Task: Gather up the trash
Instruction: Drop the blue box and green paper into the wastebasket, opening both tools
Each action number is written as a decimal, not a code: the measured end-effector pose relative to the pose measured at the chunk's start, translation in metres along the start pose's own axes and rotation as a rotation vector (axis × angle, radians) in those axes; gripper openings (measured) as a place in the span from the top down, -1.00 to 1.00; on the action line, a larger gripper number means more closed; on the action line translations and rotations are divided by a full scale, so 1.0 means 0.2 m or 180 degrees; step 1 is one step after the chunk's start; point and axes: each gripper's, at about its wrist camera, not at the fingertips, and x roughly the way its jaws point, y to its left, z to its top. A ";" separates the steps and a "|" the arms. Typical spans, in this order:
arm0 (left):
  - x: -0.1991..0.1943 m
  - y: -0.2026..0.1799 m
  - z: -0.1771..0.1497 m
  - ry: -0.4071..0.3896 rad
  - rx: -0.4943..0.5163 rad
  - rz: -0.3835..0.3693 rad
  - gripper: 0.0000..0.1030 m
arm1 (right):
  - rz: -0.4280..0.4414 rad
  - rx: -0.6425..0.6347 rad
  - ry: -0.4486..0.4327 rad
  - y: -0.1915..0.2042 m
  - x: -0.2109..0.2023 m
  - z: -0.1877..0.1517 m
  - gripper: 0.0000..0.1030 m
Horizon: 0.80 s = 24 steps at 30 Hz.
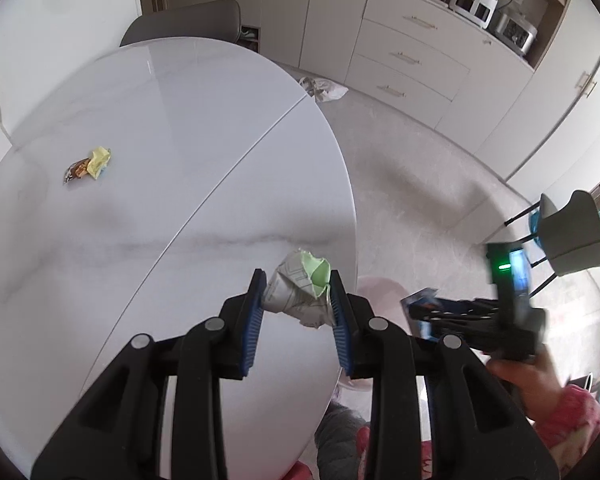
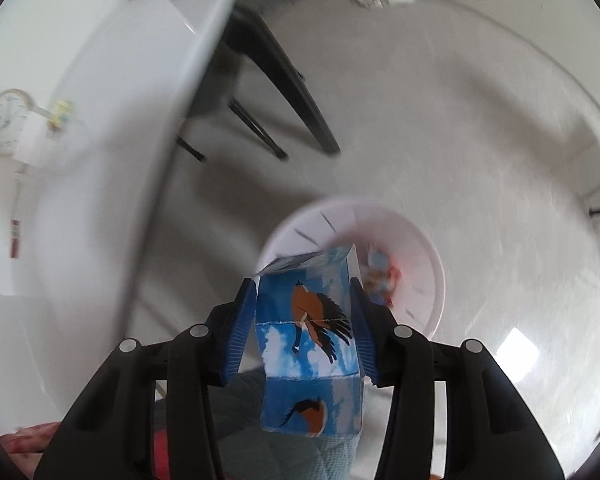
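The left gripper (image 1: 298, 300) is clamped on a crumpled paper wad (image 1: 300, 294) above the white worktop (image 1: 160, 140), where wrappers (image 1: 88, 166) lie far off. Only the right wrist view shows the right gripper (image 2: 304, 312) pinching a blue bird-print carton (image 2: 308, 340) over the pink bin (image 2: 432, 264).

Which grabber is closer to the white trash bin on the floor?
Right. The right gripper, holding the blue bird carton, hangs just above the white bin. The left gripper holds crumpled paper over the table's edge, farther away.
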 end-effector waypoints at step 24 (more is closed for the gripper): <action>0.74 -0.70 -0.21 0.0981 0.0914 -0.0281 0.40 | -0.0409 0.0598 -0.0409 -0.48 -0.28 -0.20 -0.90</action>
